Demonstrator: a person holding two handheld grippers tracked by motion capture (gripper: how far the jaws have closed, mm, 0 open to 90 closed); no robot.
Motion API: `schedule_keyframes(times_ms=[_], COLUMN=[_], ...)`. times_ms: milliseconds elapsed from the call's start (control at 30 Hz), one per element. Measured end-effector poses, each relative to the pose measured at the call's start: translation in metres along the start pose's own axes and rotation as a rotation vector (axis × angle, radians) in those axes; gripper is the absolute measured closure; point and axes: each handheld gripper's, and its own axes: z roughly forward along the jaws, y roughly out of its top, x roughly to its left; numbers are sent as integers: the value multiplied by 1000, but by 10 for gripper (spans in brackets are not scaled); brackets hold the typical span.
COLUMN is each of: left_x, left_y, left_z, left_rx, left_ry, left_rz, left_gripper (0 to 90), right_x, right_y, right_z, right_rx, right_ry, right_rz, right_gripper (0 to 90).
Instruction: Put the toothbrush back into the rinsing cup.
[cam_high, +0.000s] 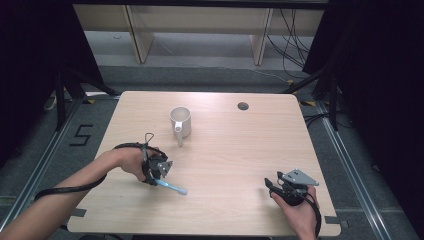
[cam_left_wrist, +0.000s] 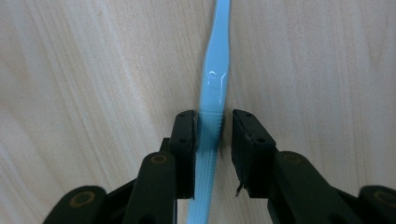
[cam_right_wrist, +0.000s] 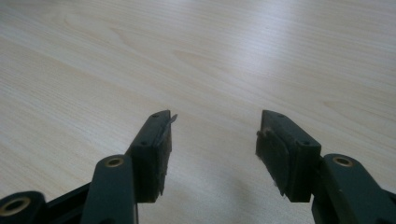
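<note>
Left jaws: set on either side of the blue toothbrush (cam_left_wrist: 212, 93); one pad touches its ribbed handle, the other stands a sliver off, so the grip is not yet clenched.
Left gripper (cam_left_wrist: 214, 128): low over the table, pointing down at the handle.
Toothbrush: flat on the wooden table (cam_high: 240, 150), near the front left, running out from the left gripper toward the table's middle.
Right jaws: spread wide, nothing between them.
Right gripper (cam_right_wrist: 214, 140): near the front right corner, well apart from the toothbrush.
White mug (cam_high: 180, 122): upright toward the back, handle facing the front edge.
</note>
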Motion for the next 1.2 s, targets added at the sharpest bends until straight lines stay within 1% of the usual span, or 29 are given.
schedule_keyframes(times_ms=[100, 167, 200, 300, 433, 467, 567, 633, 667, 700, 733, 767, 833, 933, 1000, 1033, 1067, 1100, 1133, 1167, 1200], left_x=[0, 0, 0, 0, 0, 0, -1, -1, -1, 0, 0, -3, -3, -4, -3, -6, -6, -4, -4, -4, -4], left_y=[1, 1, 1, 1, 1, 1, 1, 2, 2, 3, 3, 3, 4, 6, 8, 9, 9, 10, 10, 10, 10], left_z=[1, 2, 2, 2, 2, 2, 2, 2, 2, 1, 1, 3, 3, 3, 2, 3, 3, 1, 1, 1, 1], left_rx=[3, 15, 15, 21, 25, 25, 24, 29, 32, 56, 65, 39, 46, 55, 82, 61, 61, 104, 103, 103, 102], left_ry=[-1, 2, 2, -5, -6, -6, -7, -1, 1, 6, 7, 2, 1, 5, 9, 14, 14, 22, 22, 22, 18], left_rz=[1, 12, 12, 10, -13, -13, -45, -49, -49, -25, -20, -56, -54, -65, -44, -82, -82, -42, -49, -49, -58], left_gripper=[712, 717, 719, 724, 744, 753, 758, 762, 762, 763, 764, 766, 769, 775, 778, 780, 781, 782, 782, 783, 783], right_x=[0, 0, 0, 0, 0, 0, 0, 1, 1, 1, 1, 1, 1, 1, 1, 0, 2, 3, -1, -1, 0], right_y=[0, 0, 0, 0, 0, 0, 0, 0, 0, 0, 0, 0, 0, 1, 1, 1, 1, 1, 1, 1, 1], right_z=[0, 0, 0, 0, 0, 0, 0, 0, 0, 0, 0, 0, 0, 0, 0, -1, -2, -3, -2, -2, -3], right_rx=[1, -3, -9, -7, -6, -6, -6, -4, 3, 1, -2, -2, 0, 7, 2, 1, 6, 9, -10, -10, -5], right_ry=[-2, 5, -4, -4, -4, -4, -2, -2, 5, 3, 0, 0, 3, 11, 7, -1, 2, 3, -5, -5, 1], right_rz=[4, -4, -11, -5, -8, -8, -8, -7, 1, 0, -6, -6, -4, -5, -4, -1, 36, 41, -3, -3, -5], right_gripper=[453, 453, 452, 453, 452, 452, 452, 453, 453, 453, 452, 453, 452, 452, 452, 452, 452, 452, 452, 452, 452])
